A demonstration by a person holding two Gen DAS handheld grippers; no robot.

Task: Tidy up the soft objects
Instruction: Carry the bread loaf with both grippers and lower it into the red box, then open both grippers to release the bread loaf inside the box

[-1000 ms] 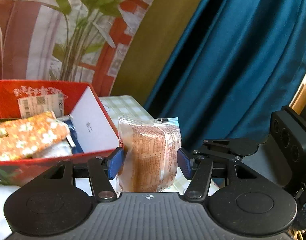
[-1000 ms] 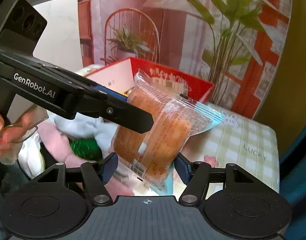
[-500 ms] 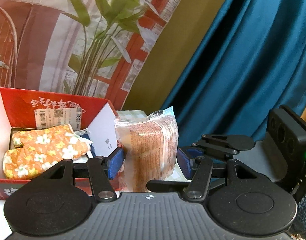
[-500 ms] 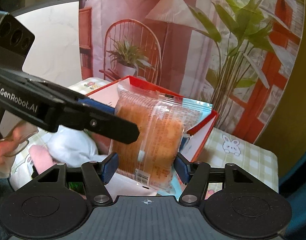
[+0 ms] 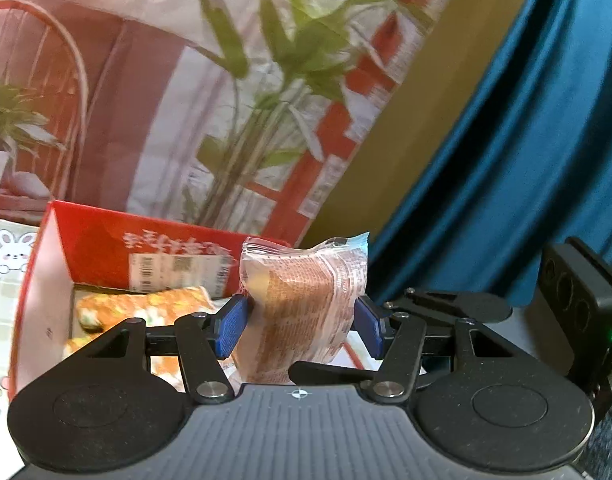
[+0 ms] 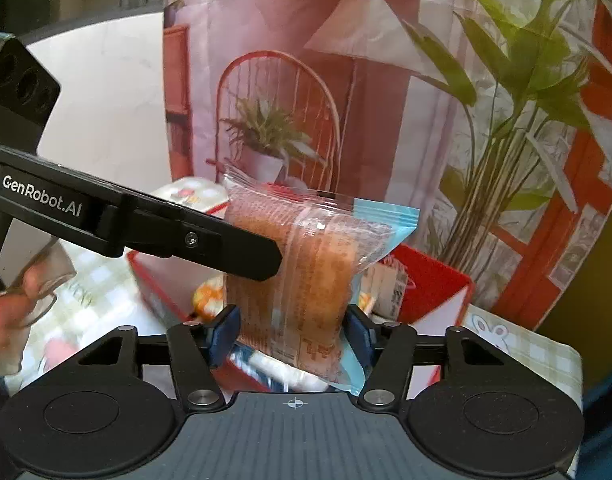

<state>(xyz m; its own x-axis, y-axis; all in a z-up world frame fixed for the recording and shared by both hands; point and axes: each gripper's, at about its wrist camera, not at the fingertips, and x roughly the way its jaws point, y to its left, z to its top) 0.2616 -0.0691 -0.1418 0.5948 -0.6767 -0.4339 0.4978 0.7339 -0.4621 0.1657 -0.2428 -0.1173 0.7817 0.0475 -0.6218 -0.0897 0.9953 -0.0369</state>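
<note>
Both grippers hold one clear-wrapped bread packet with blue ends, seen in the left wrist view (image 5: 306,312) and the right wrist view (image 6: 301,280). My left gripper (image 5: 301,326) is shut on its sides. My right gripper (image 6: 293,334) is shut on it too. The left gripper's finger (image 6: 209,244) reaches across the packet from the left. The packet hangs above the open red box (image 5: 101,240), which holds an orange floral soft item (image 5: 145,300); the box also shows in the right wrist view (image 6: 430,280).
A checked tablecloth with bunny prints (image 6: 522,340) covers the table. A printed backdrop (image 6: 346,80) hangs behind the box. A blue curtain (image 5: 526,160) is on the right. A person's hand (image 6: 9,300) holds the left gripper.
Both grippers have carried the packet up and over the red box; the box now sits lower and more to the left behind the packet. Both grips stayed shut.
</note>
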